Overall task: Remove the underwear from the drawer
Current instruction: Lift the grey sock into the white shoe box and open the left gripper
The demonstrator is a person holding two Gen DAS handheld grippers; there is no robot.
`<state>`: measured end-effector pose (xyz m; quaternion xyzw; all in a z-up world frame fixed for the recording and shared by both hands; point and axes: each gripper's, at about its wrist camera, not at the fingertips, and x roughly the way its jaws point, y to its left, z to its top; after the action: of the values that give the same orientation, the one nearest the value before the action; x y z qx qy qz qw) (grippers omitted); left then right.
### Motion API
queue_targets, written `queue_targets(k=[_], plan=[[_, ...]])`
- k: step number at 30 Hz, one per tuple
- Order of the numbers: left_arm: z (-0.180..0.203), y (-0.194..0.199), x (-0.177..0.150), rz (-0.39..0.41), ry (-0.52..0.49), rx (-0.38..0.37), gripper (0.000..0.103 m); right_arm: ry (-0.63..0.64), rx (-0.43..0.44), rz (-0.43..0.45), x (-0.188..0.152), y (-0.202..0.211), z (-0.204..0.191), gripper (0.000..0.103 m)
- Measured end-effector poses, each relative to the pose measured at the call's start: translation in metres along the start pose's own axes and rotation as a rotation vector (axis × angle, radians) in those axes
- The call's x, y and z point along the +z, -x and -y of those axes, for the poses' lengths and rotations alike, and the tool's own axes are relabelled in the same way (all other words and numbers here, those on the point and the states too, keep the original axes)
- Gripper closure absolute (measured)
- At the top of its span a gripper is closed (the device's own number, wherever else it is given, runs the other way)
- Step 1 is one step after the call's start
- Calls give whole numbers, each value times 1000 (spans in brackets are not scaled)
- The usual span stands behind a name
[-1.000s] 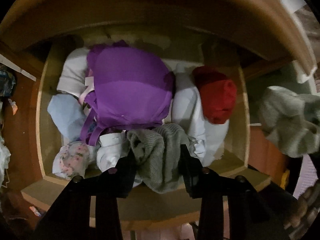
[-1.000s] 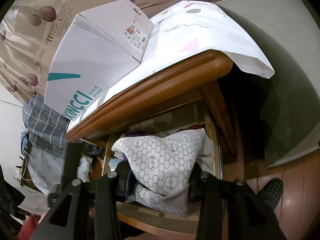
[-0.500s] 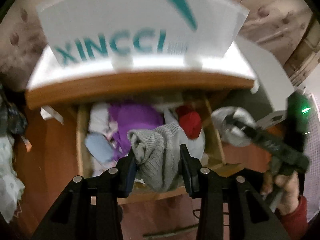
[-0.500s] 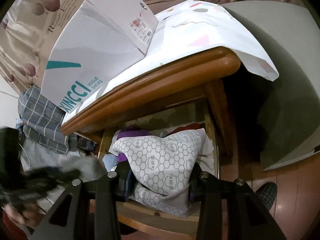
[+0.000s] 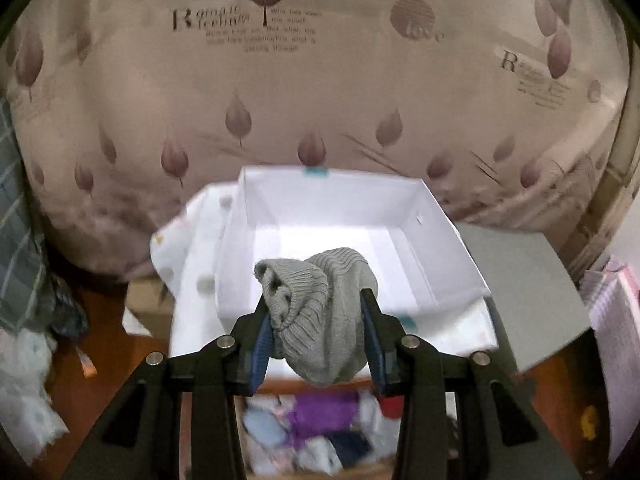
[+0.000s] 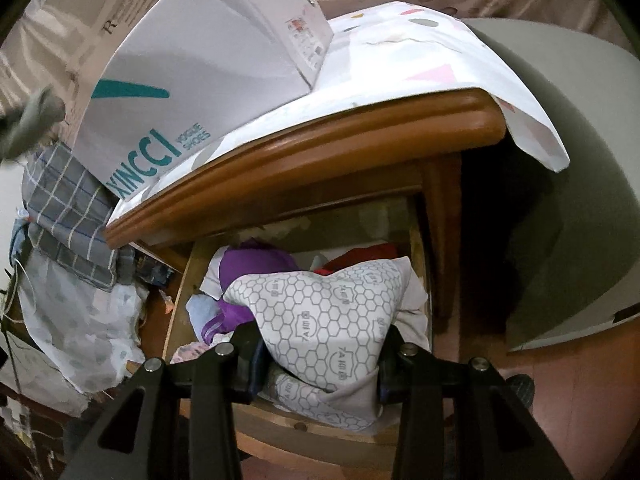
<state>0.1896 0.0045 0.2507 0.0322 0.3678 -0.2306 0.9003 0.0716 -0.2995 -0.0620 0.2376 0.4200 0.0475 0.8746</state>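
My left gripper (image 5: 317, 312) is shut on a grey knitted garment (image 5: 320, 312) and holds it up in front of the open white shoe box (image 5: 436, 236); the garment also shows blurred at the far left of the right wrist view (image 6: 28, 124). My right gripper (image 6: 320, 352) is shut on a white garment with a grey hexagon print (image 6: 328, 320), just above the open wooden drawer (image 6: 180, 292). The drawer still holds a purple piece (image 6: 248, 264), a red piece (image 6: 368, 254) and pale folded items.
The shoe box (image 6: 192, 80) stands on a white patterned cloth (image 6: 420, 52) over the wooden table top (image 6: 360, 140). A leaf-print curtain (image 5: 280, 100) hangs behind. Checked fabric (image 6: 68, 208) and bags lie at the left, a grey cabinet (image 6: 560, 200) at the right.
My left gripper has lifted the grey knitted garment out of the drawer, up past the table edge to the open box. My right gripper has stayed over the drawer, holding the hexagon-print garment.
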Motion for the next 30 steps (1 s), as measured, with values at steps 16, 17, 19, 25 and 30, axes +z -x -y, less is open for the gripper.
queue_targets(k=[16,17,19,25,30], plan=[[-8,-122,10,-184,-123,65,65,54,-76,6,1,-6,-2,63],[-8,-126,8,-198,-126,65,65,54,-75,2,1,-7,-2,63],[-7,-131,3,-214,-137,75,65,54,-72,-5,1,-9,-3,63],[-8,-137,-3,-214,-145,96,60,55,-72,-7,1,-9,-3,63],[-12,-136,-4,-208,-128,101,54,49,-69,-12,1,-10,-3,63]])
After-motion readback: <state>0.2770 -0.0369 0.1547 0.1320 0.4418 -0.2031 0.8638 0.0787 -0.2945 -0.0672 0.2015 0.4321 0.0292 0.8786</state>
